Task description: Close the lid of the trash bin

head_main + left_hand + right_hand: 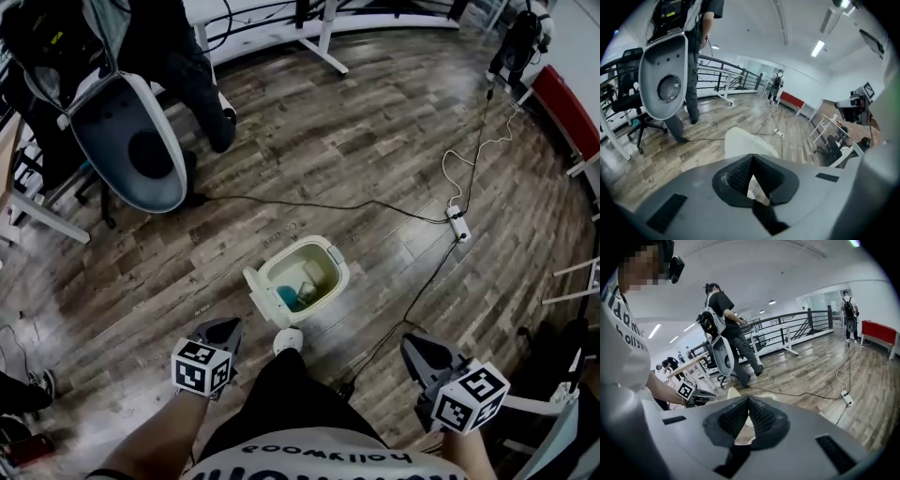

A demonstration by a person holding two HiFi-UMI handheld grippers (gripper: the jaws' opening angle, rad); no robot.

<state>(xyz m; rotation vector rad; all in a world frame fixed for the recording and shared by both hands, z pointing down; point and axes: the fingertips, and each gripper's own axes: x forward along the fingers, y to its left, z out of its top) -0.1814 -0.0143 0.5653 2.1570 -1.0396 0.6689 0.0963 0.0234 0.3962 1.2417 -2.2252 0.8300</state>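
Cream trash bin [341,270] with off-white lid [255,291], something teal [287,298] inside. Around the bin, grey-brown wood-grain plank floor [375,141]. Nearer than the bin, black-and-white square markers on the cube [202,367] of the dark grey left gripper [230,326], likewise on the cube [469,396] of the right gripper [410,342]. Beyond the bin, thin black cable [319,203]; right of it, white power strip [457,223]; far right, red bench [567,108].

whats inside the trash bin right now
The trash bin stands open, its lid tipped up at one side. Inside lie a pale crumpled piece and something teal nearer the lid. Anything beneath those two is covered from the head view.
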